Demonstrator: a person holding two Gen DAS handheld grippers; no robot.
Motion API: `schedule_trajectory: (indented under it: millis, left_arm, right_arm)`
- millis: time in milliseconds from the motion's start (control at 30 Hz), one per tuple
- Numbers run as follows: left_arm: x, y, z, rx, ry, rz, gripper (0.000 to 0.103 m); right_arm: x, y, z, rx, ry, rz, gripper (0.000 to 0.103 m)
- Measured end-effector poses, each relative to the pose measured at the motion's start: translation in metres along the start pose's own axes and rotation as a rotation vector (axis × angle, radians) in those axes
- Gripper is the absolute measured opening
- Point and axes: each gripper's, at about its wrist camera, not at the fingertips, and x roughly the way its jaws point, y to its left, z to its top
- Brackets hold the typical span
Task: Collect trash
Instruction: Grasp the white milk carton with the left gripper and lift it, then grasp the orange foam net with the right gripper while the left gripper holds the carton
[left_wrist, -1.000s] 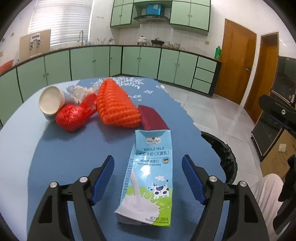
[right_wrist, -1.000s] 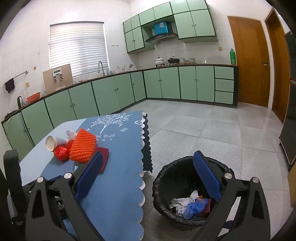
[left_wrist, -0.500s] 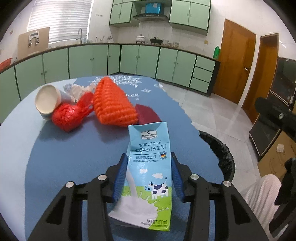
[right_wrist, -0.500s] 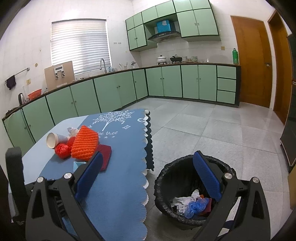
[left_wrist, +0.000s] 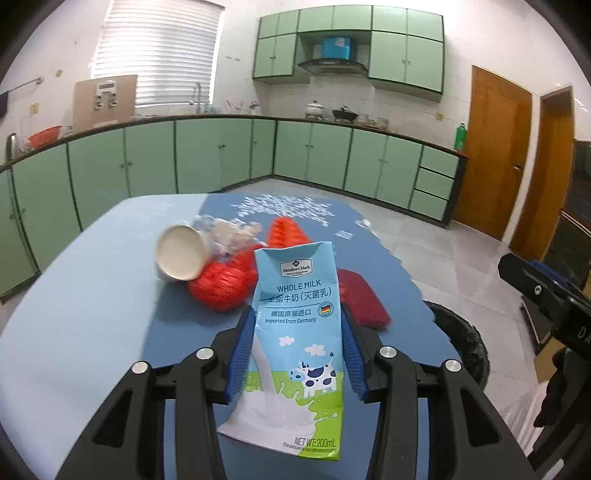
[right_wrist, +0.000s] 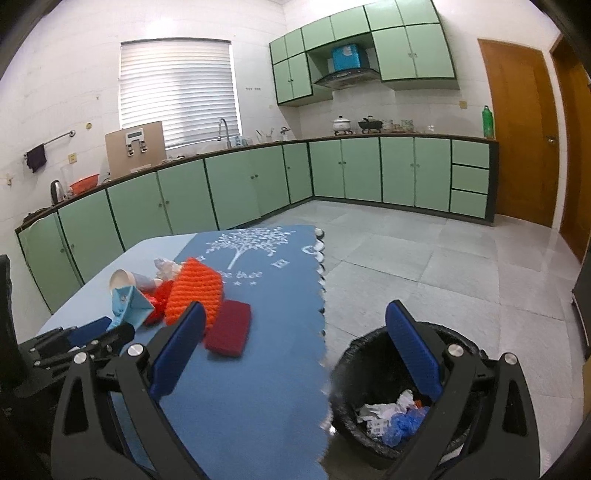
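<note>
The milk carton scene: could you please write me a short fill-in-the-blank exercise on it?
1. The left gripper is shut on the ____ carton.
2. The right gripper holds ____.
3. The bin has a ____ liner.
4. The paper cup lies on its ____.

Missing words: milk; nothing; black; side

Glossy printed paper milk carton (left_wrist: 295, 343), matt blue cloth tablecloth (left_wrist: 92, 325), knitted orange pouch (right_wrist: 194, 291).
</note>
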Motion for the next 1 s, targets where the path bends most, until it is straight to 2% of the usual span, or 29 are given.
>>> schedule_trajectory:
  millis: [333,433,533,900,1000]
  left_arm:
    - [-0.003,0.031,0.01,-0.045,-0.019,0.059,0.045]
    - [-0.001,0.038,0.014,-0.043,-0.028,0.082,0.045]
    - [0.002,0.049,0.017,-0.055,-0.026,0.098,0.045]
    - [0.015,0.083,0.022,-0.088,-0.027,0.147,0.045]
    - [0.017,0.086,0.021,-0.084,-0.027,0.155,0.045]
  right_arm:
    - [0.037,0.046,0.004,-0.045,0.017,0.079,0.095]
    - [0.05,0.06,0.005,-0.065,0.02,0.094,0.091]
    - [0.065,0.072,0.004,-0.071,0.047,0.114,0.086]
    - [0.108,0.104,0.0,-0.097,0.148,0.134,0.081]
    - [0.116,0.111,0.001,-0.111,0.171,0.133,0.076]
